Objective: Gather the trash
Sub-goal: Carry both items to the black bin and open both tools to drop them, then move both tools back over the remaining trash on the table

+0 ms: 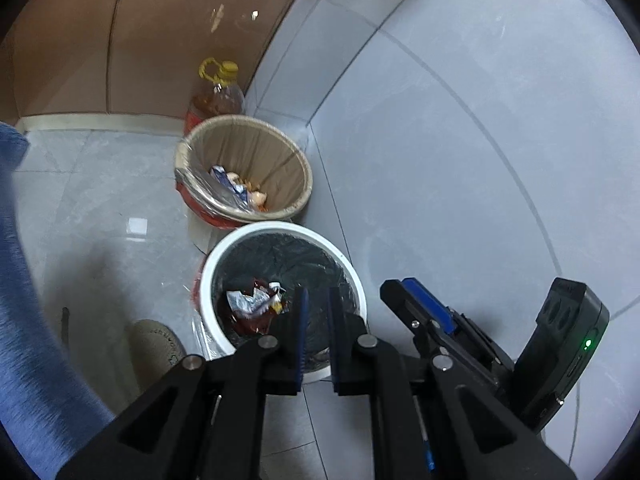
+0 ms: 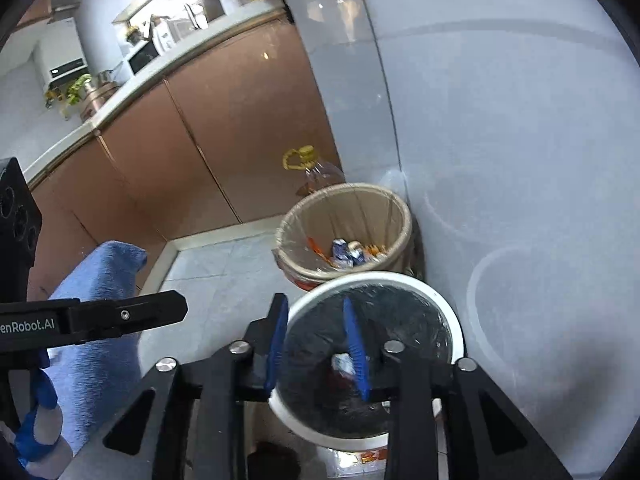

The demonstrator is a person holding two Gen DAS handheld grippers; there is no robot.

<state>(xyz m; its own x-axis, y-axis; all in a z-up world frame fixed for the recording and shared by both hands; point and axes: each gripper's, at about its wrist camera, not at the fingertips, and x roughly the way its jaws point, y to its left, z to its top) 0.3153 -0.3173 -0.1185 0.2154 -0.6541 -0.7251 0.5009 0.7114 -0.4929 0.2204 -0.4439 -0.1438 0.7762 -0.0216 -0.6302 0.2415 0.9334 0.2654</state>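
A white bin with a black liner (image 1: 208, 280) stands on the floor and holds crumpled wrappers (image 1: 256, 304). It also shows in the right wrist view (image 2: 448, 312), with a wrapper (image 2: 343, 363) inside. My left gripper (image 1: 318, 300) hovers over its near rim, jaws a narrow gap apart and empty. My right gripper (image 2: 316, 320) is open and empty above the same bin. A beige-lined bin (image 1: 296, 160) with food scraps and wrappers stands just behind; it also shows in the right wrist view (image 2: 400, 216).
A yellow-capped oil bottle (image 1: 218, 96) stands behind the beige bin against brown cabinets (image 1: 160, 40). A grey tiled wall (image 1: 480, 120) rises right of both bins. A shoe (image 1: 154, 344) and a blue sleeve (image 1: 24, 320) are at the left.
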